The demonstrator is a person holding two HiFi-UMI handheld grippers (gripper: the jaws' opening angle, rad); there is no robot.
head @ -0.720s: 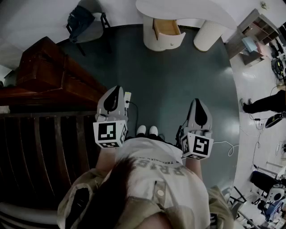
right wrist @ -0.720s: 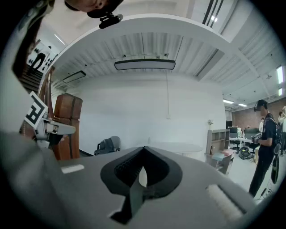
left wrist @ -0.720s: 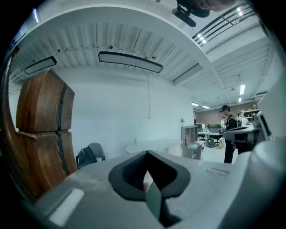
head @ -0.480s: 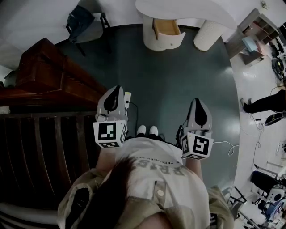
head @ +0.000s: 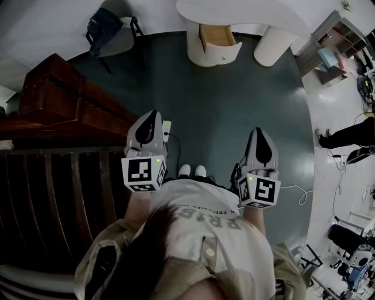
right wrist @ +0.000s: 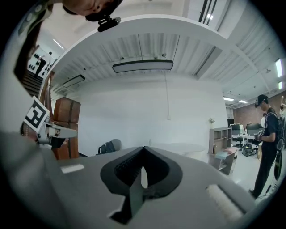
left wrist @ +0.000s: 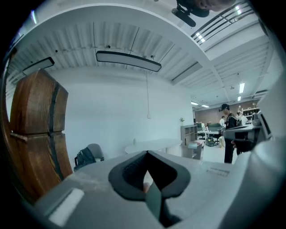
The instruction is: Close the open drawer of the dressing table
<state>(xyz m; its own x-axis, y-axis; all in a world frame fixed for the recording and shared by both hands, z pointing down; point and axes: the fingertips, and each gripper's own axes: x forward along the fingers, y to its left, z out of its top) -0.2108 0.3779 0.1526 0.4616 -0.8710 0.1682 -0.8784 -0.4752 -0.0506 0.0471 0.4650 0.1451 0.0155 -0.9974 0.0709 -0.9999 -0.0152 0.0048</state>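
- Drawer [head: 218, 36] stands pulled out of the dressing table [head: 246, 12], well apart from us across the floor.
- Left tongs [head: 152, 115] and right tongs [head: 262, 132] both closed, empty.
- Risk: an off-centre push could jam it askew.

The head view is looking dim, fisheye bending its edges; a ceiling lamp [right wrist: 143, 65] is brightening the right gripper view, corners darkening.

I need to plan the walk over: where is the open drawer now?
Head view, top centre: the open drawer juts from the picture-left pedestal of the dressing table, right of the chair holding a backpack.
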